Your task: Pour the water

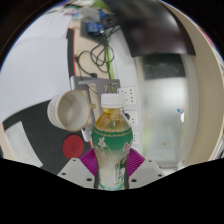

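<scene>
A plastic bottle with a white cap, yellow-green liquid and a green and white label stands upright between my fingers. Both magenta pads press against its sides, so my gripper is shut on the bottle. A white paper cup lies tipped just beyond the bottle to the left, its open mouth facing me. A small red cap-like object sits on the table left of the bottle.
The white table stretches to the left. A grey power strip with tangled black cables lies beyond the cup. A grey-white box or cabinet stands to the right.
</scene>
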Available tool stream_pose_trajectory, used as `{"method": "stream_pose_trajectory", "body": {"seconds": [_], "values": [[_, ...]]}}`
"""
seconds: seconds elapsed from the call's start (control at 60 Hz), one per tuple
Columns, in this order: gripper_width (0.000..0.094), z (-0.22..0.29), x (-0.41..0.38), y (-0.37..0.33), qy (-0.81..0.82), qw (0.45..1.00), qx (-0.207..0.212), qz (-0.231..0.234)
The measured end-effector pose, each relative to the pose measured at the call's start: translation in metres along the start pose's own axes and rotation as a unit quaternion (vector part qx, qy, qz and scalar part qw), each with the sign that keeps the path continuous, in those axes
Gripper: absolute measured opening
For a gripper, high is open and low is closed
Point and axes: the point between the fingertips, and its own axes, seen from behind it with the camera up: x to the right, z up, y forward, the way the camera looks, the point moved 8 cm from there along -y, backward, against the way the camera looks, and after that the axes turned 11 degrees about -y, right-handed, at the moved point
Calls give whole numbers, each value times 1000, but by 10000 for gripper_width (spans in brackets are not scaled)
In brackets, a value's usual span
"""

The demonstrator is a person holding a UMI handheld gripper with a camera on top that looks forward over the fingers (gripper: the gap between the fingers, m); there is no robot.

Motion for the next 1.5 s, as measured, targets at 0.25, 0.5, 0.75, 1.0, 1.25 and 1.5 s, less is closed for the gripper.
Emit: {"method": "stream_pose_trajectory", "body": {"seconds": [0.25, 0.5, 0.75, 1.0, 1.25, 1.5], "values": [[337, -7, 8, -2, 376, 917, 123, 49], [337, -16, -1, 21, 596, 770, 221, 56], [335, -18, -21, 52, 626, 743, 236, 34], [336, -19, -41, 59, 618, 749, 240, 0], [532, -19, -44, 55, 629, 741, 236, -5], [856, -34, -93, 14, 626, 762, 165, 4]]}}
